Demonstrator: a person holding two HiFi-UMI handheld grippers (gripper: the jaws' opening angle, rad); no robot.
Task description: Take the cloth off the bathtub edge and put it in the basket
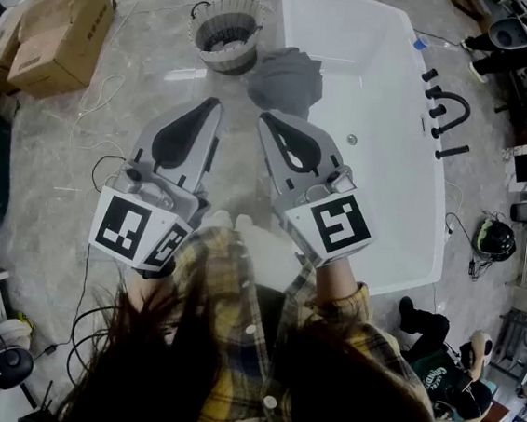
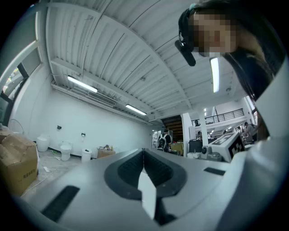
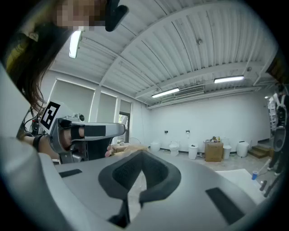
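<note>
Left gripper [image 1: 212, 105] fingers clenched empty, basket [image 1: 227, 55] on floor beyond, right gripper [image 1: 267, 118] fingers clenched empty, grey cloth [image 1: 287, 80] heaped on bathtub [image 1: 295, 14] edge; head view alone shows cloth, gripper views catch ceiling.

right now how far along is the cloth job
Done: nothing yet. The grey cloth lies on the bathtub edge, and the basket on the floor beside it looks empty. In hand: nothing; the left gripper and right gripper hover short of the cloth, jaws shut and empty. Left: grip the cloth, lift it, drop it in the basket.
</note>
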